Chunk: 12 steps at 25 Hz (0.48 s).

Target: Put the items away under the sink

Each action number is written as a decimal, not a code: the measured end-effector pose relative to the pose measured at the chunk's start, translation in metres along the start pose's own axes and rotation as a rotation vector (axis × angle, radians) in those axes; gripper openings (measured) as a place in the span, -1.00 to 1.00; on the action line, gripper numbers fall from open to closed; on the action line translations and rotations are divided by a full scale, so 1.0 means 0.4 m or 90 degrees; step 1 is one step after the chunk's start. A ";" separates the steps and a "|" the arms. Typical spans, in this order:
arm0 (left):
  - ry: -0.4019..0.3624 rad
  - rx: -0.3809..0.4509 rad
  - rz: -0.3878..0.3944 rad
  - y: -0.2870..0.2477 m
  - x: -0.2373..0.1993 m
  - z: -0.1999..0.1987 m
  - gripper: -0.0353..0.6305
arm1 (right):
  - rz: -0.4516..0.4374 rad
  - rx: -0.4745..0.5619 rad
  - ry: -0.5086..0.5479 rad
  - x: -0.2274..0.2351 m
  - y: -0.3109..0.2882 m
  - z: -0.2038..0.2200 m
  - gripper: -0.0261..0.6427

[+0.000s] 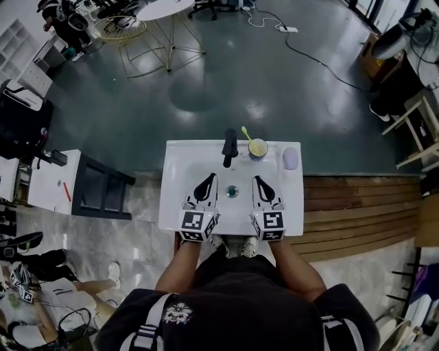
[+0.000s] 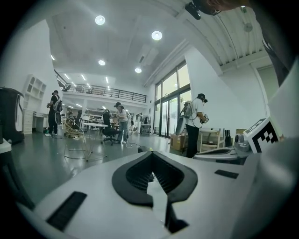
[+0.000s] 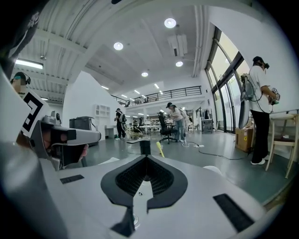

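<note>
A white sink (image 1: pixel 176 209) stands in front of me, with a black faucet (image 1: pixel 230 147) at its back. Right of the faucet are a cup (image 1: pixel 258 149) holding a yellow toothbrush (image 1: pixel 245 132) and a small purple item (image 1: pixel 291 158). My left gripper (image 1: pixel 209 177) and right gripper (image 1: pixel 258 179) hover side by side over the basin, either side of the drain (image 1: pixel 232 192). Both are shut and hold nothing. The right gripper view shows the faucet (image 3: pixel 145 146) and toothbrush (image 3: pixel 160 149) just beyond the shut right gripper (image 3: pixel 145 158). In the left gripper view the left gripper (image 2: pixel 150 154) is shut on nothing.
A white and black cabinet (image 1: pixel 101 188) stands left of the sink. A wooden platform (image 1: pixel 357 209) lies to its right. Beyond the sink is dark floor with a cable (image 1: pixel 322 65) and a wire-legged table (image 1: pixel 164 17). People (image 2: pixel 195 122) stand further off in the hall.
</note>
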<state>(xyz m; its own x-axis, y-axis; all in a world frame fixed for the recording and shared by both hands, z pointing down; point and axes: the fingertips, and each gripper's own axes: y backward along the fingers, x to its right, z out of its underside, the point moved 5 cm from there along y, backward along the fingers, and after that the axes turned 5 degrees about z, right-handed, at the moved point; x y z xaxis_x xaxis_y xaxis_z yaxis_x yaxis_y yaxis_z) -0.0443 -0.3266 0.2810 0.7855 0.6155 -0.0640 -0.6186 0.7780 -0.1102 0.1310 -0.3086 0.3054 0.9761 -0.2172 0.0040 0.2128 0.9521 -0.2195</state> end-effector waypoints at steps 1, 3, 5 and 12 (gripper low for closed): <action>0.000 -0.002 0.003 -0.012 -0.011 0.006 -0.88 | 0.009 -0.003 -0.001 0.002 -0.014 0.004 -0.85; 0.004 -0.008 0.010 -0.029 -0.032 0.018 -0.88 | 0.027 -0.012 -0.006 0.005 -0.036 0.012 -0.85; 0.011 -0.013 0.016 -0.040 -0.051 0.031 -0.88 | 0.041 -0.020 -0.006 0.006 -0.054 0.020 -0.85; 0.025 -0.025 0.034 -0.105 -0.112 0.076 -0.88 | 0.088 -0.032 -0.020 0.043 -0.130 0.065 -0.79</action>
<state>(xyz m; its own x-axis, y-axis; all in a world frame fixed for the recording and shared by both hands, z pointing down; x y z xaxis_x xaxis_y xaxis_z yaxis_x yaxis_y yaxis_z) -0.0541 -0.3829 0.3187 0.7520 0.6500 -0.1095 -0.6591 0.7382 -0.1440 0.1377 -0.3563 0.3424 0.9970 -0.0775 0.0009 0.0749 0.9605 -0.2680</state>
